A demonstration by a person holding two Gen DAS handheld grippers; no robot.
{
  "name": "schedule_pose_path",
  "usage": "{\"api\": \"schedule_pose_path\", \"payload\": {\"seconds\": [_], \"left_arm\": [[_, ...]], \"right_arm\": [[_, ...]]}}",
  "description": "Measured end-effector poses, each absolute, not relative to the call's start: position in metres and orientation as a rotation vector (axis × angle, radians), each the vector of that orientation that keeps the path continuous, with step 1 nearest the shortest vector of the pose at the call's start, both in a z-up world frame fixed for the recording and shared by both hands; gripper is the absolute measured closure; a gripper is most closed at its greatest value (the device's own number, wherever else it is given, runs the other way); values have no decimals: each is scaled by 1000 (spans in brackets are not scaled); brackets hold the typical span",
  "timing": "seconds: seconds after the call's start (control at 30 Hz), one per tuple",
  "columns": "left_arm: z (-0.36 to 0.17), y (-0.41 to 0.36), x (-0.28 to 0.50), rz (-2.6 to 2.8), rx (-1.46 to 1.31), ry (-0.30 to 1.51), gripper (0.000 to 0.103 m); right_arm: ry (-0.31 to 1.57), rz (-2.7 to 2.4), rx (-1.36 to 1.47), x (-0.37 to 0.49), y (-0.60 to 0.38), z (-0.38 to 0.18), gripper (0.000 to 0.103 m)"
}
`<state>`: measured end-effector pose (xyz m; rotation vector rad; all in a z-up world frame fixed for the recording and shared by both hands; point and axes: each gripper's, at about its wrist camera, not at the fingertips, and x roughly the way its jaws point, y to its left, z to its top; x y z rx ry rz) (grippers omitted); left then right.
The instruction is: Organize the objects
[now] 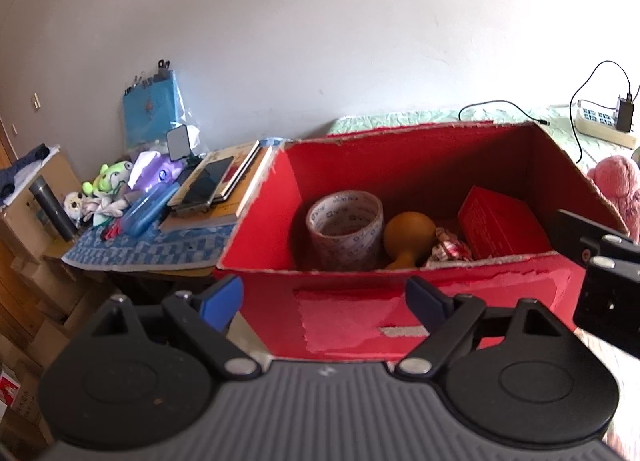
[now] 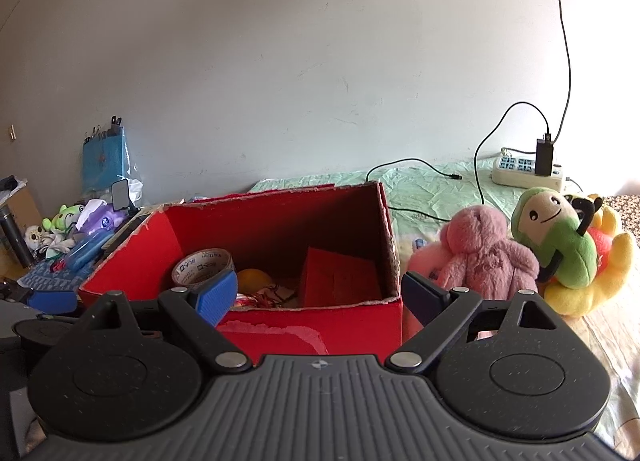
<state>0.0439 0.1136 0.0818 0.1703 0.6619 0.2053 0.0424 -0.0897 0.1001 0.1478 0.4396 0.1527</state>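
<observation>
Bright, soft daylight, seemingly entering from around 3 o'clock, washing out the wall [image 1: 540, 21] there. Deep shade inside the red box [image 1: 420, 165]. Strong fisheye bending and dark vignetting at 11 and 1 o'clock corners. Slightly soft throughout.

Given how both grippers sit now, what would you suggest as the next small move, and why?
Probably swing the right gripper right toward the pink plush: both grippers are open and empty, and the plush lies just outside the red box, nearest that side.

Red box [image 1: 400, 313], pink plush [image 2: 488, 257]
</observation>
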Motion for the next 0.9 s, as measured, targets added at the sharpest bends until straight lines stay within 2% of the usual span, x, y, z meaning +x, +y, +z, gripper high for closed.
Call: {"api": "schedule_pose_path", "payload": {"seconds": [0.9], "left_arm": [[52,127,40,221,114,708,16]], "right_arm": [[508,161,100,45,-81,79,12]]}}
